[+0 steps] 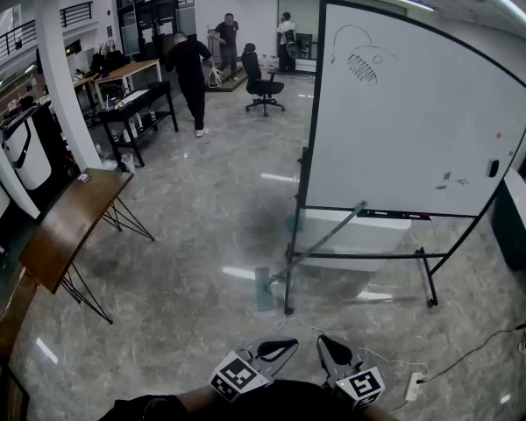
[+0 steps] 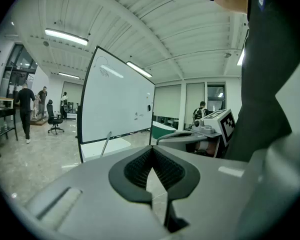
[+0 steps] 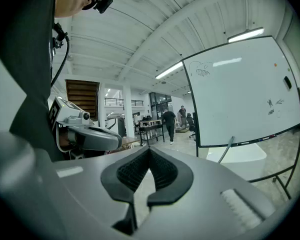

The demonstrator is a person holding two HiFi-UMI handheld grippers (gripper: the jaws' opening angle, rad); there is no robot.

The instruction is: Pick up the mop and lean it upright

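A wide office hall with a glossy stone floor (image 1: pixel 202 217) spreads out ahead. At the left a slim wooden desk (image 1: pixel 66 226) stands on thin wire legs. Near the middle is the mop (image 1: pixel 316 242): its flat head (image 1: pixel 263 289) lies on the floor and its long thin handle slants up to the ledge of the big whiteboard (image 1: pixel 403 112) on the right, so it rests low and sloped, not upright. It is probably light and stiff, a hard smooth pole that could slip or swing about its head. A hold around mid-handle or a little higher looks best, with the second claw lower down to steady it. The left claw (image 1: pixel 287 346) and the right claw (image 1: pixel 326 342) sit close to the body, well apart from the mop, each pressed shut with nothing between the pads. Just where the handle's top meets the ledge is hard to make out, the head is too small to judge wet or dry, and the whiteboard's stand partly covers a pale box behind it.
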